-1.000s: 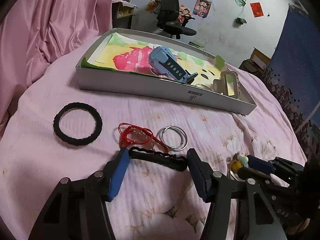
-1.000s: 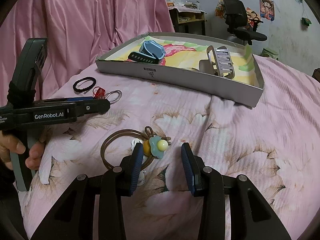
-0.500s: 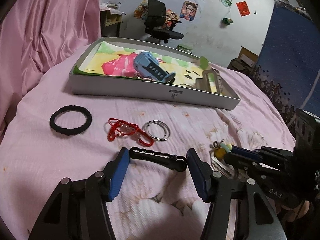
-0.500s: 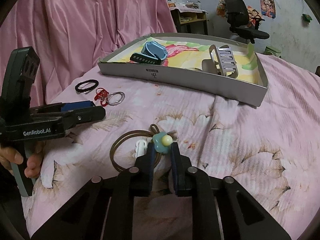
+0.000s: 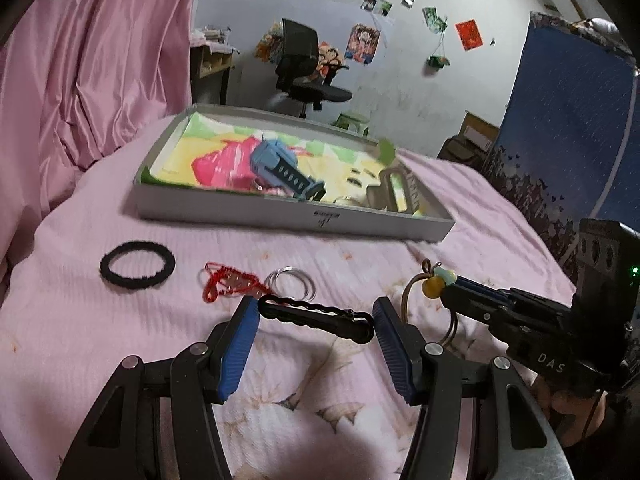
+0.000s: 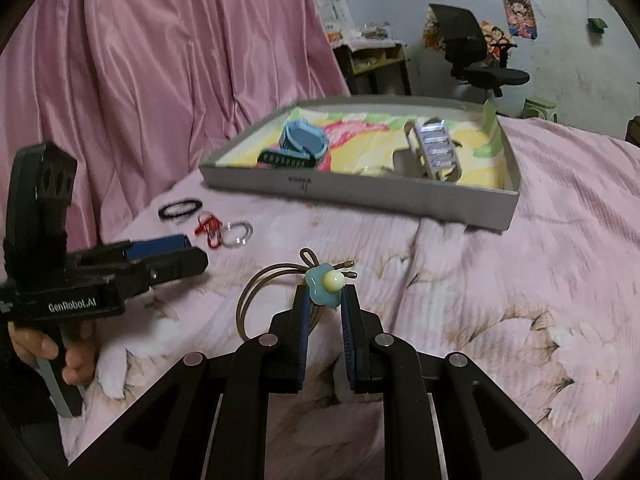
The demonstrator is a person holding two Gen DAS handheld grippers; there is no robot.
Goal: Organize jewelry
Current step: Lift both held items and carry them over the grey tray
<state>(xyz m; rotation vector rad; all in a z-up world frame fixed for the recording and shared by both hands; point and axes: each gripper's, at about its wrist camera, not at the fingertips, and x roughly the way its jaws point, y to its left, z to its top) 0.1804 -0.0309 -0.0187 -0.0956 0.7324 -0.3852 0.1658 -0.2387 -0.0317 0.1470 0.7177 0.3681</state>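
Note:
My right gripper [image 6: 323, 300] is shut on a brown hair tie with a blue flower charm [image 6: 325, 287] and holds it above the pink bedspread; the tie also shows in the left wrist view [image 5: 436, 282]. My left gripper [image 5: 316, 320] holds a black wavy hair clip [image 5: 316, 316] end to end between its spread blue pads. A black scrunchie [image 5: 137, 265], a red string bracelet [image 5: 228, 286] and silver rings [image 5: 291, 282] lie beyond it. The grey tray [image 6: 360, 196] holds a blue watch [image 6: 302, 144] and a beige claw clip [image 6: 434, 154].
Pink curtain [image 6: 160, 60] hangs at the left. A black office chair [image 6: 472, 52] and a wall with posters stand beyond the bed. A blue starry panel [image 5: 568, 140] stands at the right.
My right gripper closed on the flower hair tie and lifted it off the bedspread. My left gripper rose a little with the black clip still in it.

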